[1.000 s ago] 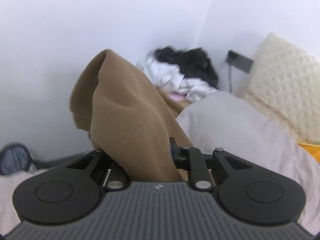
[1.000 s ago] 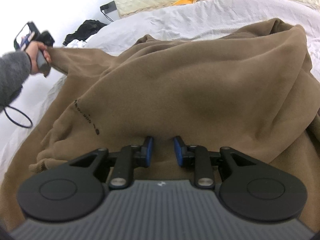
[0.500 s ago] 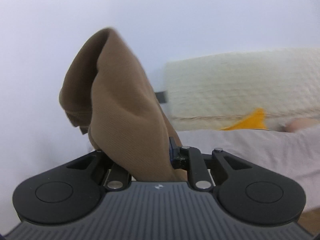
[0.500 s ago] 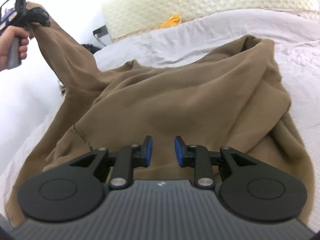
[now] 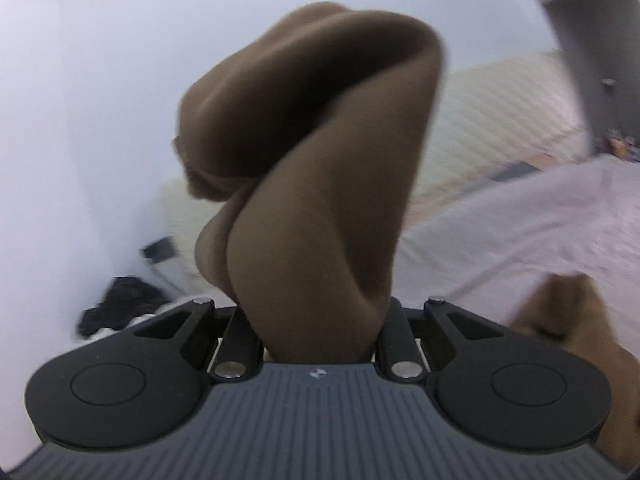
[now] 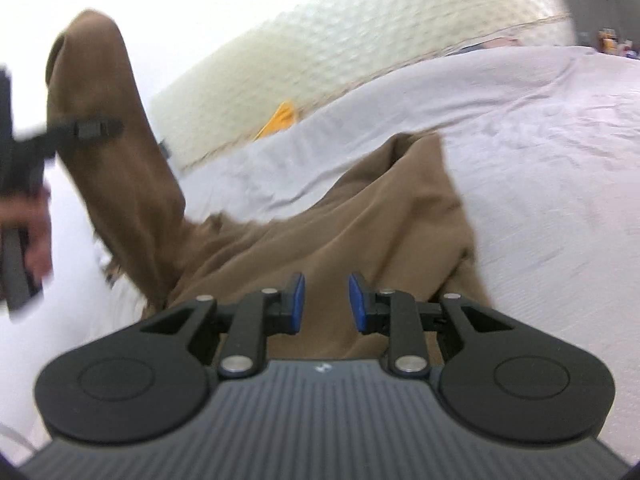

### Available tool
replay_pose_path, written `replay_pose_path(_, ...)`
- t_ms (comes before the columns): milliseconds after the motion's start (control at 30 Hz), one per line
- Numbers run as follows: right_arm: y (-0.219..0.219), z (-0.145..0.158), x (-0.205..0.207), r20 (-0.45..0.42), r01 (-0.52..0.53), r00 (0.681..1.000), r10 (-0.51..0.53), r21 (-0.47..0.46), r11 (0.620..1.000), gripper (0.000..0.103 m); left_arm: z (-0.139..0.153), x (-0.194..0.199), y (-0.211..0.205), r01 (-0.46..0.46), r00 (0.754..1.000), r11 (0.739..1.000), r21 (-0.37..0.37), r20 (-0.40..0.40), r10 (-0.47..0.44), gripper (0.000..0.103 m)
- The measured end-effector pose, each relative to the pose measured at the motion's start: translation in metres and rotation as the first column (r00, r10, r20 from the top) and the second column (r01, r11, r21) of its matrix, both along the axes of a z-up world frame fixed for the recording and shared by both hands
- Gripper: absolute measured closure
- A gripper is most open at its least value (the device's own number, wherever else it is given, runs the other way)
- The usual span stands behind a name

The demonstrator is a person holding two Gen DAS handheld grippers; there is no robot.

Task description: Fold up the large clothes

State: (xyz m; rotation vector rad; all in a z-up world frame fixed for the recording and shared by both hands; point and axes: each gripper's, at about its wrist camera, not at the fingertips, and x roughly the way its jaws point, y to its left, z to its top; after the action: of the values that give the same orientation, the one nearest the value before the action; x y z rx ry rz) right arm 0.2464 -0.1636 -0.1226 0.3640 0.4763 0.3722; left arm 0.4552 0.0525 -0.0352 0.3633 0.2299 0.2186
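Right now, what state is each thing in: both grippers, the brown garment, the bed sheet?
left gripper: shut on the brown garment, holding one end raised.
right gripper: jaws apart, nothing clamped, over the garment.
brown garment: unfolded, mostly lying rumpled on the bed, one end lifted.
bed sheet: spread, wrinkled.

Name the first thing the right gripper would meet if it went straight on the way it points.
Probably the brown garment, lying directly ahead of the right gripper on the bed; depth is unclear.

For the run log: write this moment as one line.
left gripper: shut on brown garment, sleeve raised | right gripper: open above garment | bed: garment unfolded
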Motion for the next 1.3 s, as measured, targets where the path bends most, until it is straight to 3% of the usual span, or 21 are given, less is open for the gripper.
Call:
replay_pose_path(267, -0.022, -0.005, 0.009, -0.032, 0.072, 0.997, -0.072, 0.03, 0.997, 0.074, -0.086, 0.001, -0.076, 0.15, 0.977, 0.988, 0.021, -0.159, -0.145, 0.083)
replay_pose_path(367, -0.027, -0.011, 0.018, -0.066, 0.105, 0.993, -0.102, 0.04, 0.994, 0.074, -0.117, 0.003, -0.093, 0.166, 0.965, 0.986, 0.033, -0.212, -0.155, 0.083)
replay_pose_path(433, -0.03, -0.013, 0.021, -0.07, 0.149, 0.986, -0.149, -0.004, 0.989, 0.074, -0.136, 0.0, -0.104, 0.175, 0.958, 0.983, 0.048, -0.24, -0.159, 0.083)
replay_pose_path(500, -0.034, -0.016, 0.022, -0.071, 0.182, 0.98, -0.183, -0.032, 0.983, 0.074, -0.156, 0.012, -0.1, 0.172, 0.956, 0.983, 0.057, -0.251, -0.153, 0.083)
replay_pose_path(567, -0.039, -0.02, 0.026, -0.097, 0.19, 0.977, -0.189, -0.001, 0.982, 0.074, -0.163, 0.014, -0.099, 0.168, 0.958, 0.984, 0.056, -0.245, -0.15, 0.083)
replay_pose_path(667, -0.042, -0.024, 0.03, -0.095, 0.196, 0.976, -0.195, -0.001, 0.981, 0.074, -0.169, 0.023, -0.104, 0.169, 0.957, 0.985, 0.042, -0.244, -0.154, 0.082)
replay_pose_path(733, -0.04, -0.028, 0.034, -0.106, 0.191, 0.976, -0.191, -0.006, 0.982, 0.074, -0.169, 0.011, -0.114, 0.175, 0.952, 0.984, 0.042, -0.261, -0.159, 0.074)
replay_pose_path(800, -0.038, -0.03, 0.035, -0.115, 0.182, 0.977, -0.181, -0.004, 0.983, 0.074, -0.152, -0.002, -0.124, 0.191, 0.942, 0.981, 0.042, -0.288, -0.171, 0.046)
replay_pose_path(833, -0.037, -0.03, 0.035, -0.115, 0.18, 0.977, -0.18, -0.012, 0.984, 0.074, -0.148, -0.007, -0.128, 0.199, 0.938, 0.979, 0.049, -0.298, -0.176, 0.038)
replay_pose_path(867, -0.035, -0.03, 0.032, -0.11, 0.179, 0.978, -0.18, -0.019, 0.984, 0.074, -0.144, -0.014, -0.131, 0.227, 0.929, 0.973, 0.043, -0.309, -0.203, 0.02)
replay_pose_path(900, -0.035, -0.03, 0.03, -0.103, 0.178, 0.978, -0.179, -0.022, 0.984, 0.074, -0.141, -0.022, -0.132, 0.267, 0.917, 0.963, 0.036, -0.317, -0.242, 0.015)
replay_pose_path(1000, -0.034, -0.028, 0.026, -0.083, 0.175, 0.981, -0.177, -0.028, 0.984, 0.074, -0.135, -0.045, -0.135, 0.302, 0.907, 0.952, 0.047, -0.322, -0.272, 0.015)
replay_pose_path(1100, -0.034, -0.026, 0.023, -0.069, 0.172, 0.982, -0.174, -0.027, 0.985, 0.074, -0.124, -0.067, -0.125, 0.305, 0.904, 0.952, -0.022, -0.307, -0.297, 0.013)
replay_pose_path(1300, -0.026, -0.022, 0.013, -0.024, 0.141, 0.99, -0.142, -0.033, 0.989, 0.074, -0.097, -0.112, -0.087, 0.222, 0.922, 0.932, -0.288, -0.248, -0.296, 0.013)
